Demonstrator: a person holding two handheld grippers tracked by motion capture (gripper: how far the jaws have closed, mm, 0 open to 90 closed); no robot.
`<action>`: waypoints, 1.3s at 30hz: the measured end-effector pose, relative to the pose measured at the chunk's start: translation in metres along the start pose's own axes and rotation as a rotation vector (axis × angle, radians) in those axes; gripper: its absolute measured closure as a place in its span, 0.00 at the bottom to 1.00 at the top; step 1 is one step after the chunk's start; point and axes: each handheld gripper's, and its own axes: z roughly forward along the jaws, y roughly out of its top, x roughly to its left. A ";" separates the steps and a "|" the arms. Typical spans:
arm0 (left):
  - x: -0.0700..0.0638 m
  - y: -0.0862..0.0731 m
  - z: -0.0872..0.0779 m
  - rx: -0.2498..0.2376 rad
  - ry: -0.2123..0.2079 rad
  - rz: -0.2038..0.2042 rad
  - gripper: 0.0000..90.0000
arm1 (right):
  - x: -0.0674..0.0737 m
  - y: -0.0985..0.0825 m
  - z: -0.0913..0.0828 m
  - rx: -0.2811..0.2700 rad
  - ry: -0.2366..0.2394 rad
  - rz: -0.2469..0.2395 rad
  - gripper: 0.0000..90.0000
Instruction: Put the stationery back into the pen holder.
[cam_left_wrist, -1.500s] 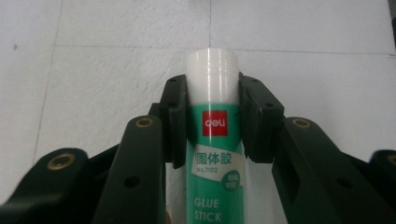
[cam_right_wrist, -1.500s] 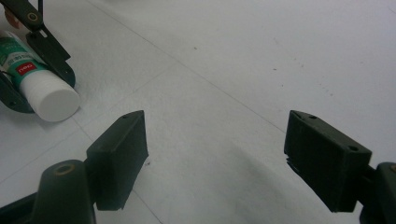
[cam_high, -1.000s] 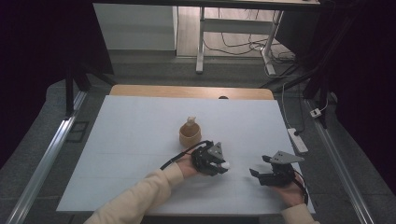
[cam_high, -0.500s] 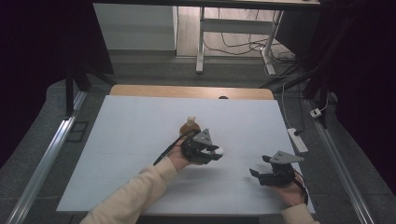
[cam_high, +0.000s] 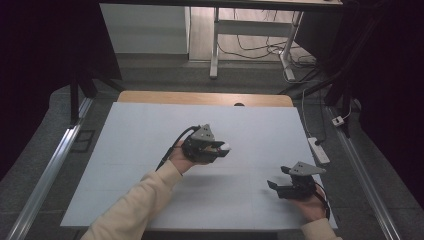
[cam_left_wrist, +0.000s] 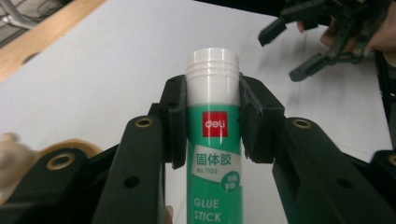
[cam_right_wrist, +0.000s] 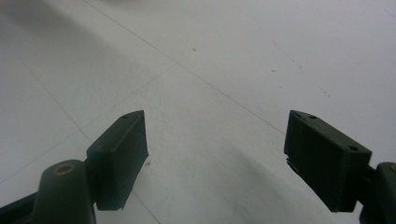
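While the left hand-held gripper clamps the glue stick, the right hand-held gripper gapes wide above the table.

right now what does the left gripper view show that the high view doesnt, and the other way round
Left gripper view: the glue stick close up, its green label with red logo and white cap readable, clamped between the left gripper's black pads, and part of a tan tape roll at lower left.

High view: the person's cream sleeve, the wooden table edge beyond the white mat, and a power strip on the floor.

Both: the left gripper holding the stick, and the right gripper with its jaws apart.
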 end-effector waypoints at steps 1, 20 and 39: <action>0.001 0.000 -0.001 -0.005 0.008 -0.005 0.71 | 0.000 0.000 0.000 0.000 0.000 0.000 0.23; 0.030 -0.001 -0.015 -0.063 0.097 -0.075 0.71 | 0.000 0.000 -0.001 0.004 0.002 0.001 0.23; 0.053 -0.005 -0.014 -0.099 0.144 -0.131 0.70 | 0.000 0.000 0.000 0.002 -0.003 0.003 0.23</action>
